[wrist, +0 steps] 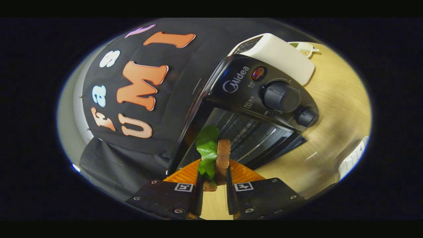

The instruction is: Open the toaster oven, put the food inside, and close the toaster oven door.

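The tool (213, 191) grips a brown-bread sandwich with green lettuce (216, 157) between its 2 fingers. It is above an orange ridged plate (185, 174). Beyond stands the open black toaster oven (264, 99).

I am working in a staged recording booth, not a real kitchen. Black cloth (185, 99) walls in my pale wooden bench (333, 109), which carries a toaster oven (264, 99) and a white appliance (284, 56).
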Demonstrator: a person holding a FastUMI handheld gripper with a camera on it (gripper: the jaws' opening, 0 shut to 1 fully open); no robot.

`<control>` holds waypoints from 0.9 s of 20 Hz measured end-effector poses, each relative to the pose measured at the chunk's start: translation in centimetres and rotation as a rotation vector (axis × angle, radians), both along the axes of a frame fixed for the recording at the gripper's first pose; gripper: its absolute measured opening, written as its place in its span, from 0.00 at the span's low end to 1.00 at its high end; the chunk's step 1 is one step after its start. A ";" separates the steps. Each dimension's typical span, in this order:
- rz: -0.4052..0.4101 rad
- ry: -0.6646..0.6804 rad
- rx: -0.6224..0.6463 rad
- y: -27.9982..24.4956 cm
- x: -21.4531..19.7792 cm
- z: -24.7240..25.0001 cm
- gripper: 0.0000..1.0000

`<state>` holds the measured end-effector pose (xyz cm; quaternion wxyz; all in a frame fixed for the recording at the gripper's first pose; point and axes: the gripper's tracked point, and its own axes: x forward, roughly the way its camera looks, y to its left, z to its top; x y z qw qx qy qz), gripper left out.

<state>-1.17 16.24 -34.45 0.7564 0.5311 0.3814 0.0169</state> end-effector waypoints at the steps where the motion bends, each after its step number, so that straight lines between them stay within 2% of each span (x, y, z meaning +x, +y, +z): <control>1: -0.025 -0.006 0.003 -0.2 0.7 -0.3 0.31; 4: -0.077 0.020 -0.021 -0.8 1.8 -2.5 0.31; 8: -0.137 -0.028 -0.061 -1.9 3.0 -2.6 0.30; 12: -0.142 -0.012 -0.166 -2.2 2.4 -3.6 0.34; 14: -0.141 0.045 -0.257 -3.1 1.4 -4.2 0.42; 15: -0.126 0.063 -0.284 -3.0 1.3 -4.0 0.50; 17: -0.033 0.127 -0.432 -3.6 0.2 -5.0 0.68; 18: 0.025 0.117 -0.484 -3.6 -0.5 -4.3 0.75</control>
